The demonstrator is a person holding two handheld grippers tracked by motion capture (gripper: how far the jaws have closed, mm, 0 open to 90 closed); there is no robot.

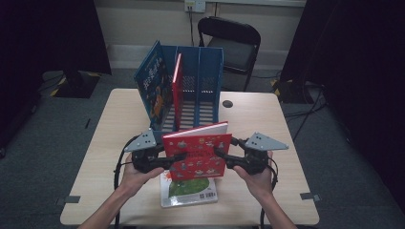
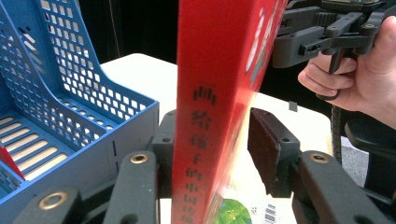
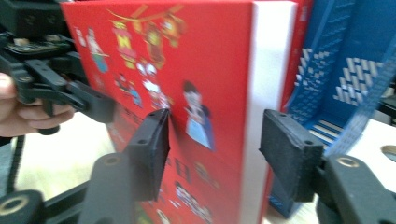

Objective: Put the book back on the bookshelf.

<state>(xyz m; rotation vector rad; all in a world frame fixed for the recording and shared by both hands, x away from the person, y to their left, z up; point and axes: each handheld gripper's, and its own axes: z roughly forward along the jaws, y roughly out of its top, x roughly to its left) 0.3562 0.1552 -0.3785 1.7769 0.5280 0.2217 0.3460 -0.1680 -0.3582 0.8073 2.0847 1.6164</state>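
A red book (image 1: 198,153) stands upright on its lower edge at the centre of the high view, its cover facing the camera and its long axis running left to right. The left gripper (image 1: 177,158) and right gripper (image 1: 220,153) flank its two side edges, equally near. Each has the book between parted jaws, with a clear gap on one side. A blue file rack (image 1: 200,86) stands just behind, upper centre. Another book (image 1: 188,191) lies flat underneath.
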